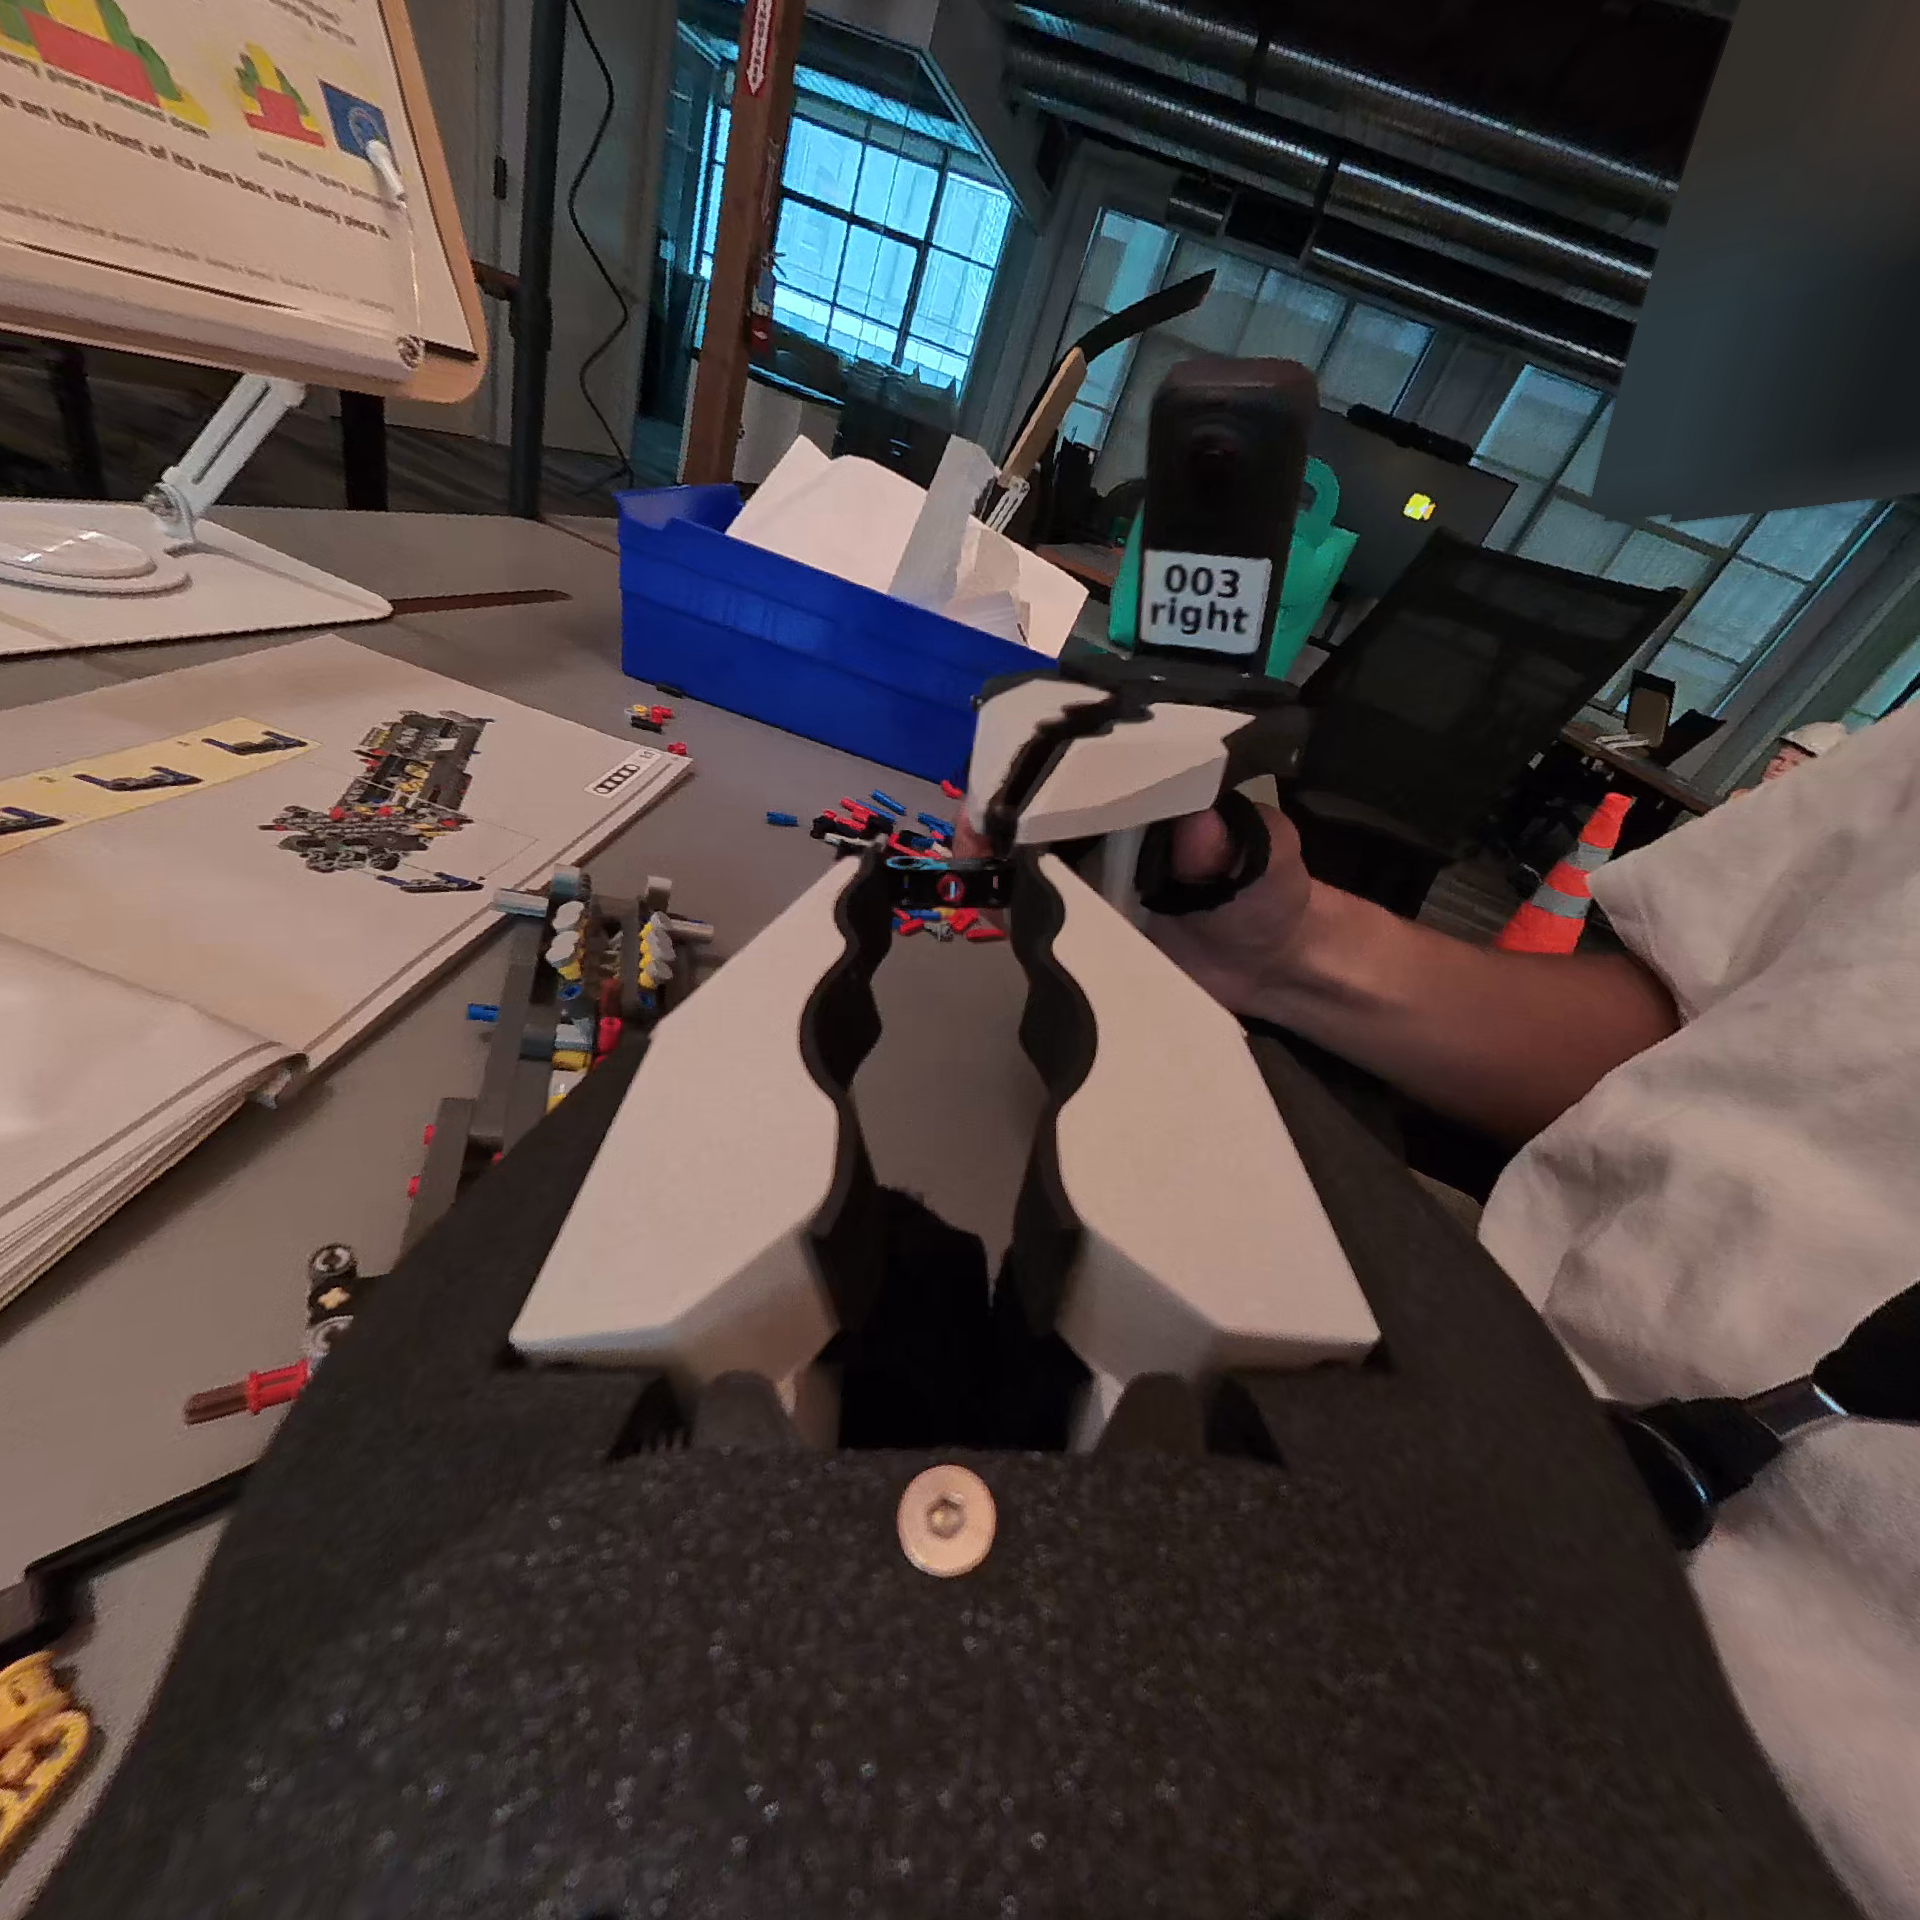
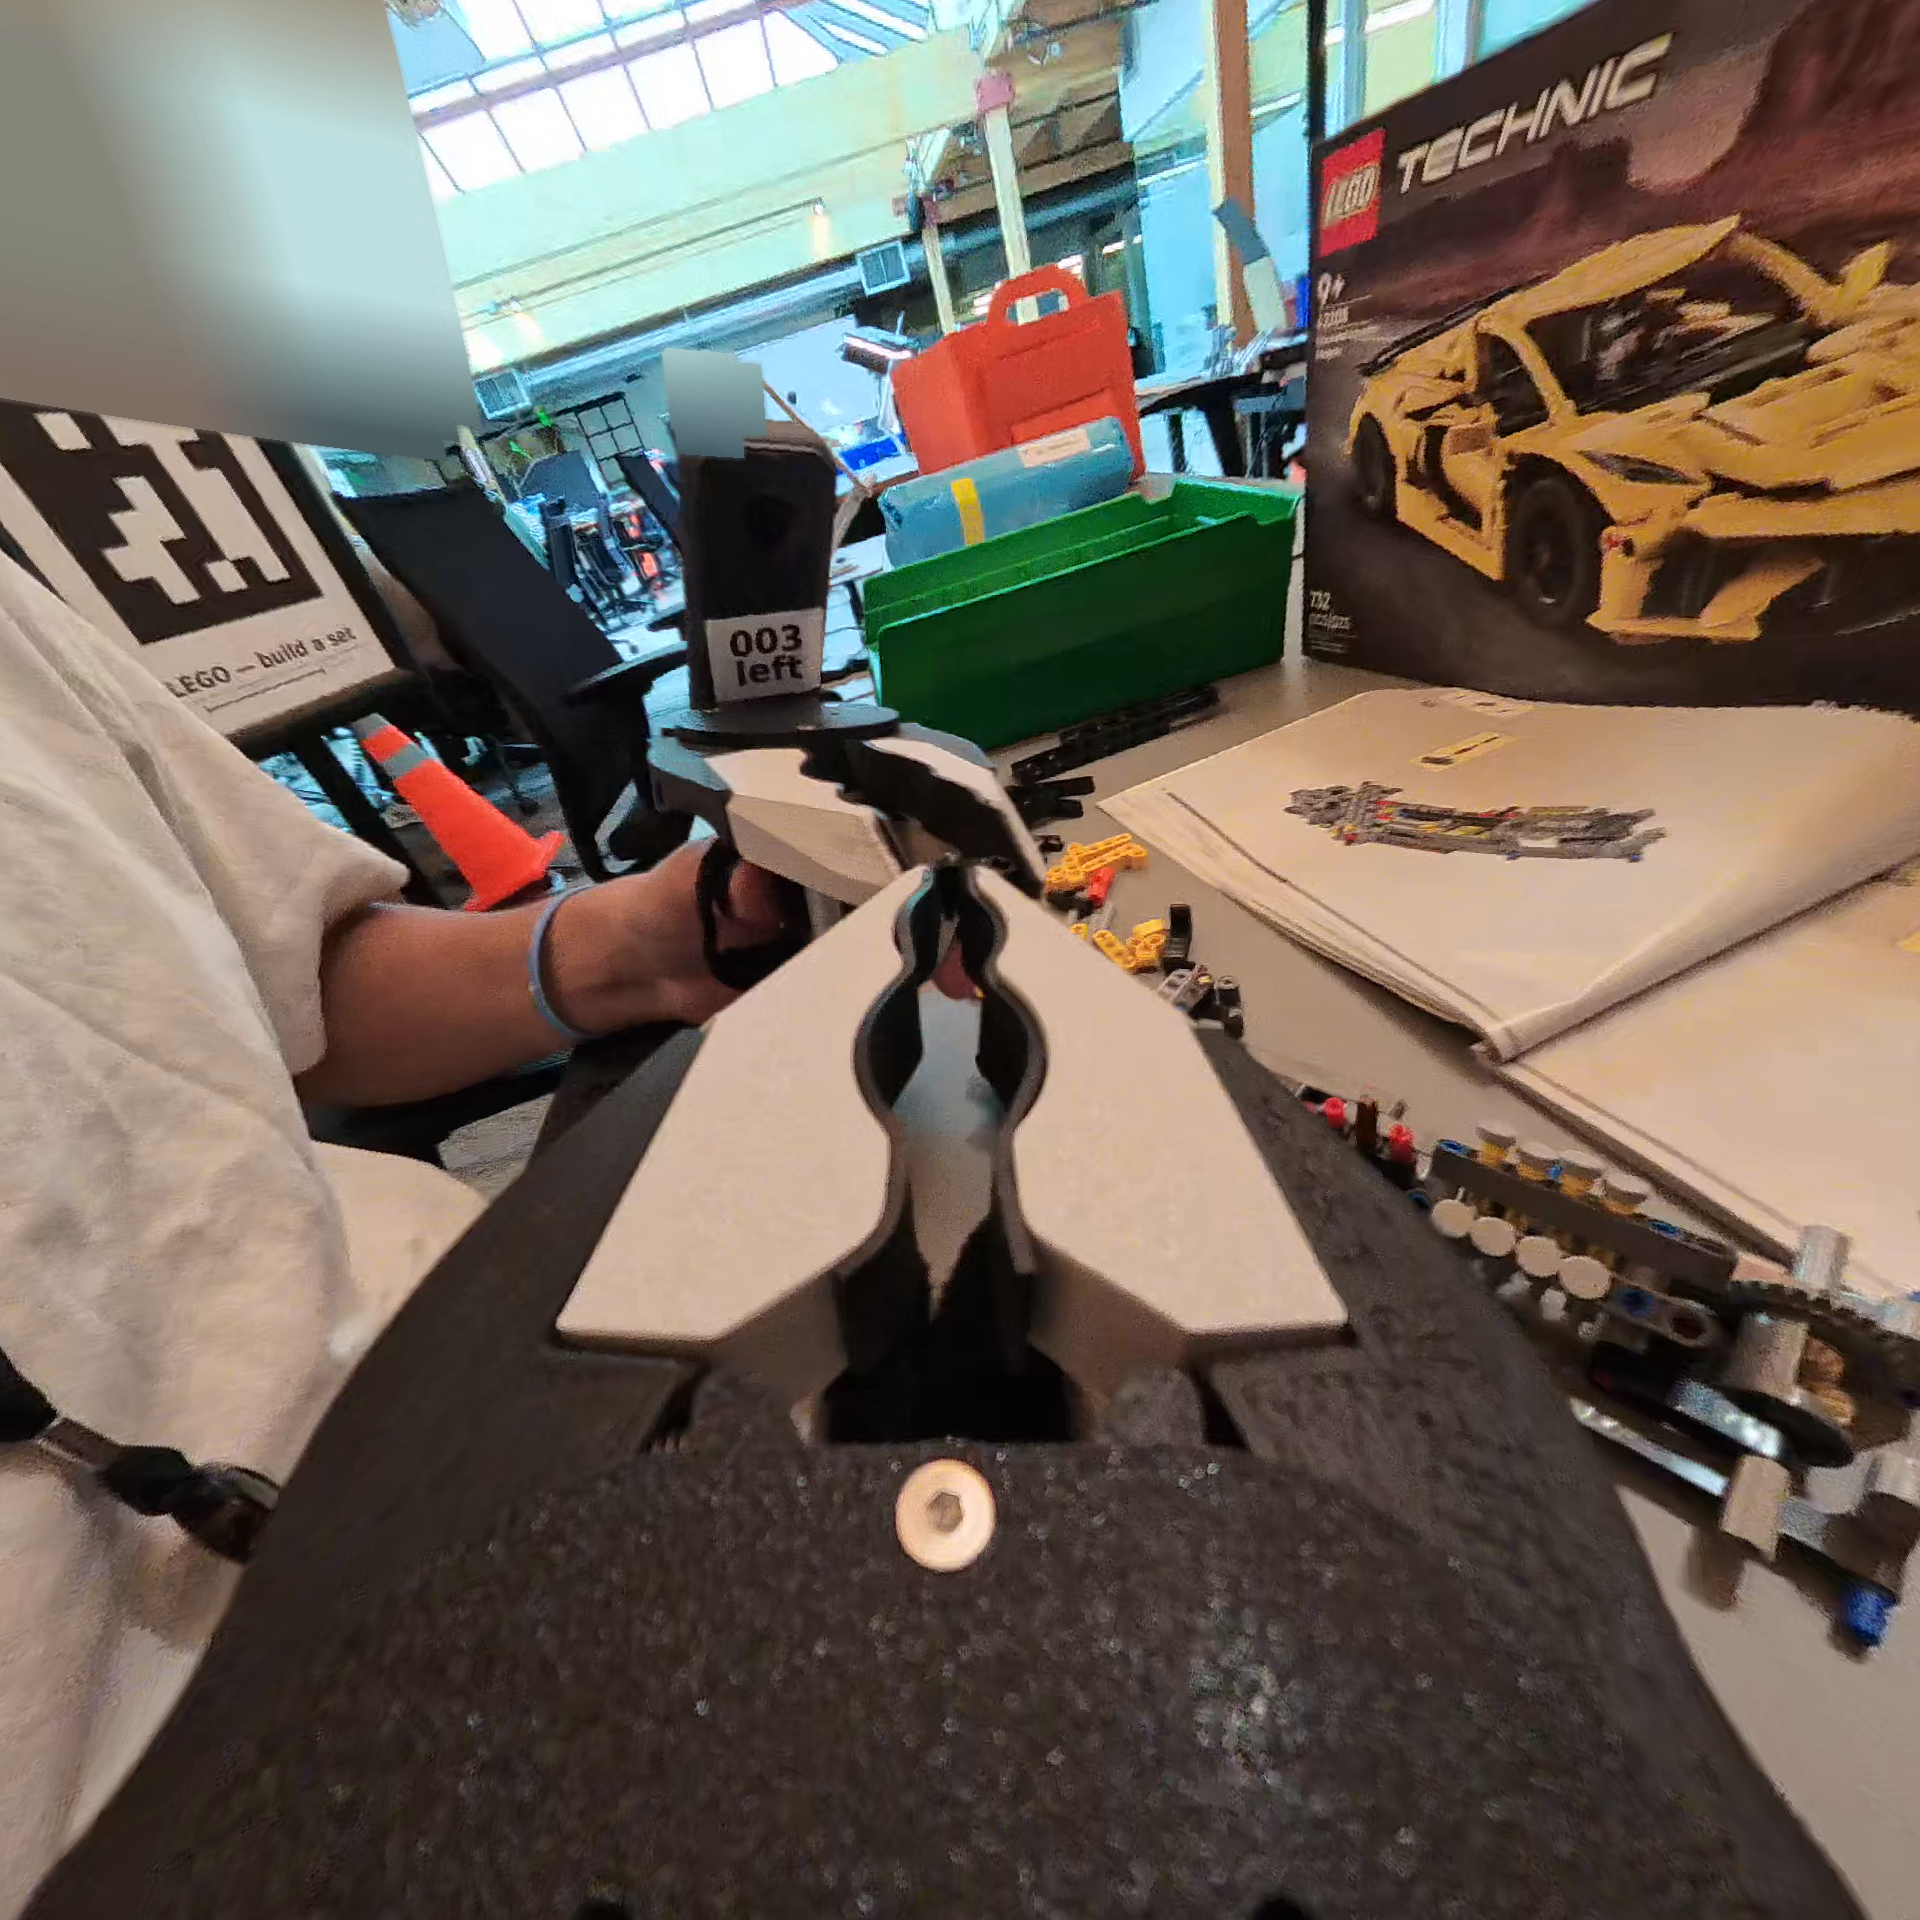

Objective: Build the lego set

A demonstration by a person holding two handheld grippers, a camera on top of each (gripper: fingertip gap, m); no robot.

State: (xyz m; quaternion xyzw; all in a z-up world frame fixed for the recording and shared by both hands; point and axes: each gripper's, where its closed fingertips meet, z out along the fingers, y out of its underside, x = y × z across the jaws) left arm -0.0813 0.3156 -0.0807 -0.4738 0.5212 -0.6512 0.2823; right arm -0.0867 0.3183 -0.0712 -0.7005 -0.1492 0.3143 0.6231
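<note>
Left wrist view: cluttered grey table (image 1: 748, 769), windowed workshop.

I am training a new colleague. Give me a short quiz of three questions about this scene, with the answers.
1. True or false: the blue bin holds white paper.
2. What does the left gripper hold at its tips? A) a black piece B) a yellow piece C) nothing
3. Fill in: the car pictured on the box is ___.

Key: 1 true; 2 A; 3 yellow.
</note>
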